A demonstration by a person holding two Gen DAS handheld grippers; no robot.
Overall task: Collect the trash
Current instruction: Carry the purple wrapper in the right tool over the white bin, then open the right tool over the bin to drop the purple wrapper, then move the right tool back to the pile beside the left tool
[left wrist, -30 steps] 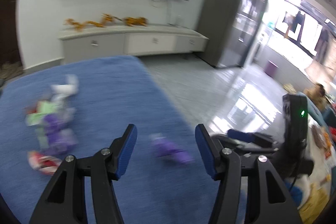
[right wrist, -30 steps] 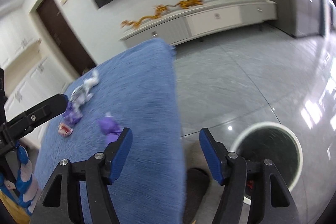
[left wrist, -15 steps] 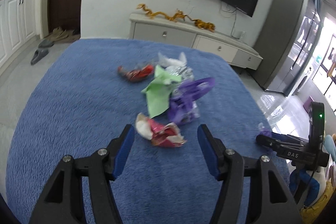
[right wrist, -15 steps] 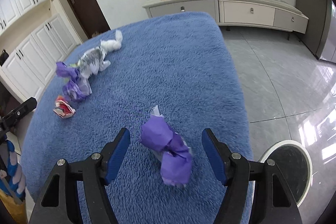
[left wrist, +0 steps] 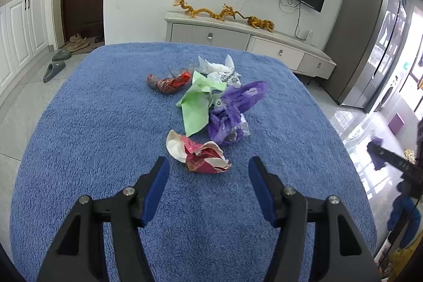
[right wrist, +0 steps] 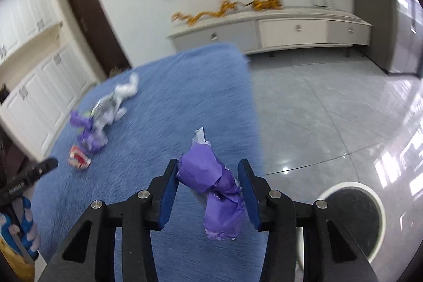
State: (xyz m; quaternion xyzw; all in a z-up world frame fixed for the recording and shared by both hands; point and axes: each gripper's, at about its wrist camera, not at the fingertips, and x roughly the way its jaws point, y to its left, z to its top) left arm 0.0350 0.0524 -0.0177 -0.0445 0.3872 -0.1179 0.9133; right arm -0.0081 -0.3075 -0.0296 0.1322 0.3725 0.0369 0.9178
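Several pieces of trash lie on a blue fleece surface [left wrist: 92, 123]. A crumpled red-and-white wrapper [left wrist: 201, 155] lies just ahead of my left gripper [left wrist: 207, 163], which is open and touches nothing. Behind it are a green paper [left wrist: 197, 105], a purple bag [left wrist: 232, 110], a white wad [left wrist: 214, 66] and a red wrapper [left wrist: 169, 81]. The jaws of my right gripper [right wrist: 208, 167] are closing, and both pads press on a crumpled purple wrapper [right wrist: 211, 179] that hangs off the surface. That right gripper [left wrist: 396, 163] also shows at the right edge of the left wrist view.
A round white-rimmed bin [right wrist: 375, 205] with a dark inside stands on the grey tile floor, right of the blue surface's edge [right wrist: 251, 102]. A low white cabinet [left wrist: 238, 36] lines the far wall under a dark screen. Slippers [left wrist: 54, 68] lie on the floor at left.
My left gripper swung left from the surface's right side to the trash pile and dropped lower. My right gripper closed on the purple wrapper and lifted it off the fleece.
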